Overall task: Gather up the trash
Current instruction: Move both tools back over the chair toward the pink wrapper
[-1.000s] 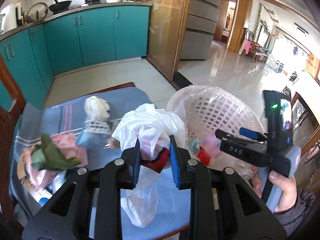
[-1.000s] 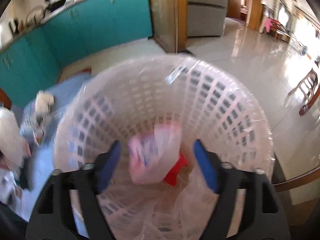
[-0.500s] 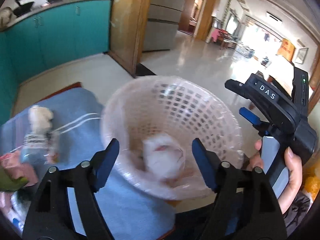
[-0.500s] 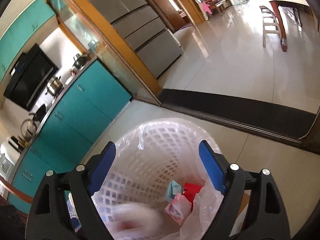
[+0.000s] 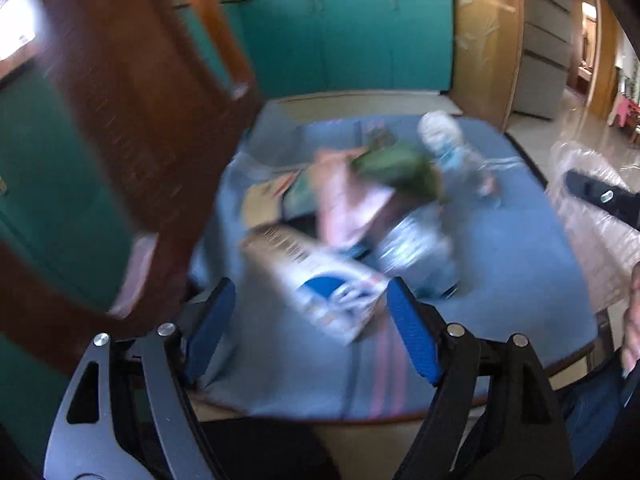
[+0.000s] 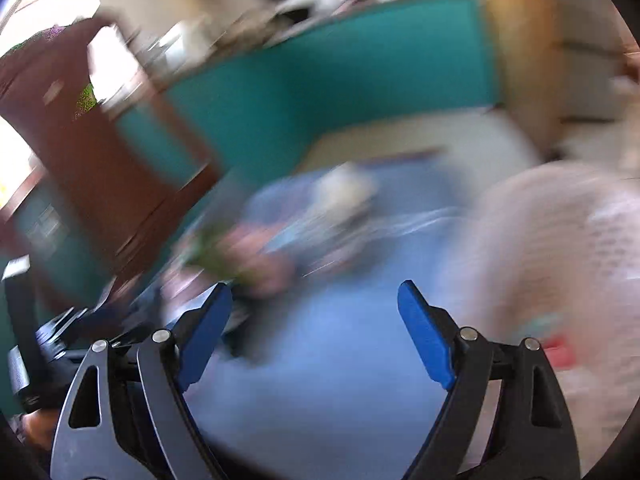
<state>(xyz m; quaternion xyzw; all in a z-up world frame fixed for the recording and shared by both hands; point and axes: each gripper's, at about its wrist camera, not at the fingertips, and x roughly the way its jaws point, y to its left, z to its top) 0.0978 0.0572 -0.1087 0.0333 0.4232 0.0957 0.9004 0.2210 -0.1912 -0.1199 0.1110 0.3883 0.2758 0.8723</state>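
Observation:
A pile of trash lies on the blue cloth [image 5: 516, 264]: a white and blue carton [image 5: 320, 280], pink wrappers [image 5: 344, 204], a green leaf-like piece [image 5: 400, 168] and a white wad with a clear bottle [image 5: 444, 140]. My left gripper [image 5: 310, 328] is open and empty, just in front of the carton. My right gripper [image 6: 314, 330] is open and empty above the cloth; its view is blurred. The plastic-lined basket [image 6: 560, 264] stands at the right, and also shows in the left wrist view [image 5: 592, 236].
A brown wooden chair back [image 5: 132, 120] rises at the left of the table. Teal cabinets [image 5: 348, 40] stand behind. The table's front edge [image 5: 360, 420] is close below my left gripper.
My left gripper opened and dropped the white plastic bag into the basket, then swung left to the trash pile. My right gripper swung away from the basket toward the table.

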